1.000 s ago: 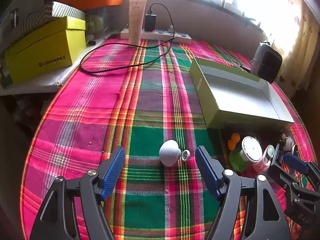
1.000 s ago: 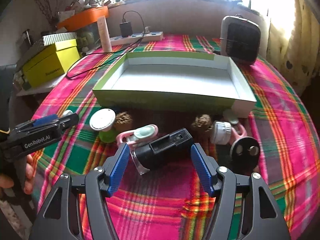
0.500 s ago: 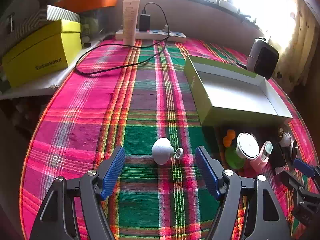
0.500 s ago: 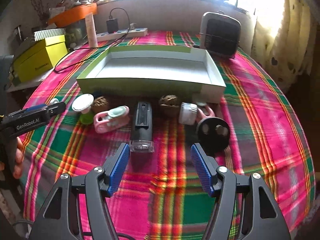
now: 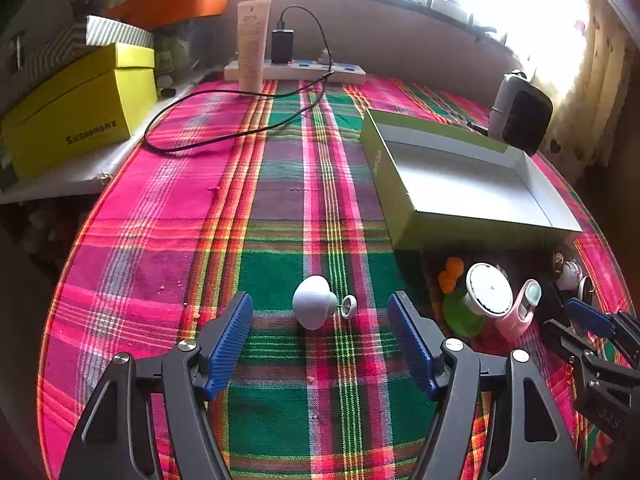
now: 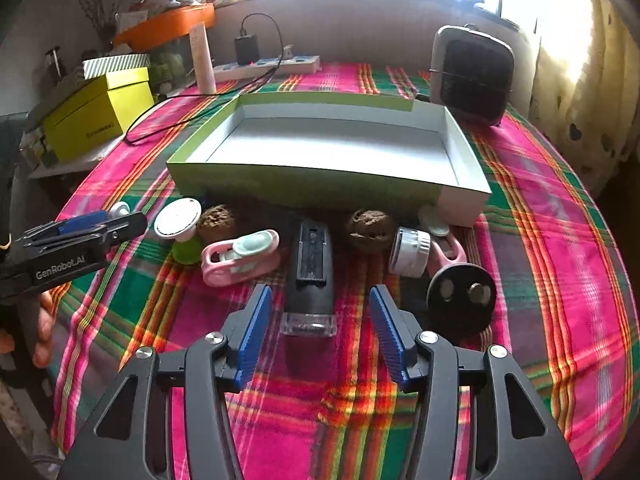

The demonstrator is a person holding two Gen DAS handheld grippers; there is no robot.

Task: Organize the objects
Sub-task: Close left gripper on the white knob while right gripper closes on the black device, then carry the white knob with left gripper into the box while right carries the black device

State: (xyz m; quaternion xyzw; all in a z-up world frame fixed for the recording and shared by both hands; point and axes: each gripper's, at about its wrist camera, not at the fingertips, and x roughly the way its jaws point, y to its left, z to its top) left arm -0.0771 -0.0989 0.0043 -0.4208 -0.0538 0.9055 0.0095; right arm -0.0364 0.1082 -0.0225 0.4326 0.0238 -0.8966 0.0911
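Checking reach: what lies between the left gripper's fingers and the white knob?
Only bare plaid cloth separates the open left gripper from the white knob, per the left wrist view.

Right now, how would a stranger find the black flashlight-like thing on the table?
Find the open green box. In the row of small things before its near wall, the black device lies lengthwise in the middle. Only it is long, dark and has a clear end.

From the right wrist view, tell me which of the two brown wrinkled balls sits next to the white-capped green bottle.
The left brown wrinkled ball, right beside the white-capped green bottle. The other brown ball lies past the black device.
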